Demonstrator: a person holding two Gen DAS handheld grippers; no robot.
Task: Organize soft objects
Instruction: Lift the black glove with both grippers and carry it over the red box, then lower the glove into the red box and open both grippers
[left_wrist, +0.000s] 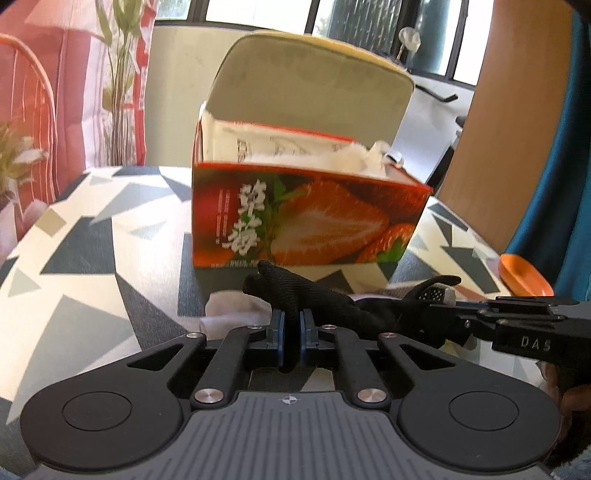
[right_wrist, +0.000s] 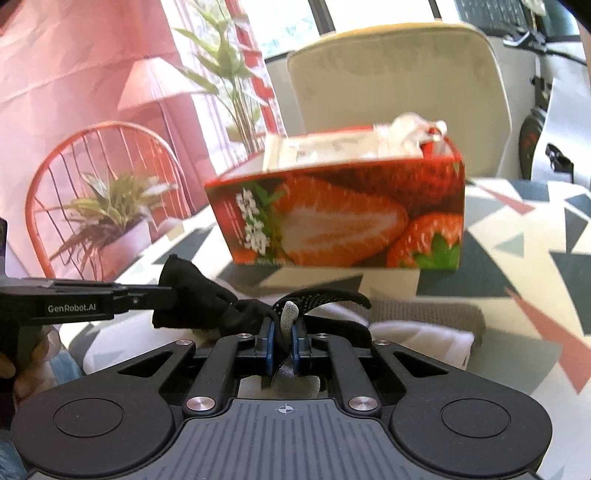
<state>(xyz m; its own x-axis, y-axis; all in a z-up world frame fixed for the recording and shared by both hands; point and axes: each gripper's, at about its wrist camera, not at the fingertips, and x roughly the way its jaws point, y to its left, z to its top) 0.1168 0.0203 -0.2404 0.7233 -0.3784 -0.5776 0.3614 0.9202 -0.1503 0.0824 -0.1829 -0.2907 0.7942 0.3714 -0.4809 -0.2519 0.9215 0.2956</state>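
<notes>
Black fabric glove (left_wrist: 332, 299) strung left to right between both grippers, near side of strawberry box (left_wrist: 306, 214). Left gripper (left_wrist: 291, 328) pinches cuff end; right gripper (right_wrist: 282, 332) pinches grey fingertip. Box lies straight beyond, top open, white soft goods already inside.

right hand-held gripper (right_wrist: 282, 341) clamps black glove (right_wrist: 221, 306) | left hand-held gripper (right_wrist: 168, 295) grips cuff | strawberry box (right_wrist: 340, 218) behind

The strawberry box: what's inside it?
The open strawberry box shows white fluffy material and pale printed sheets or packets poking above the rim. Anything lower down is hidden by the box walls.
</notes>
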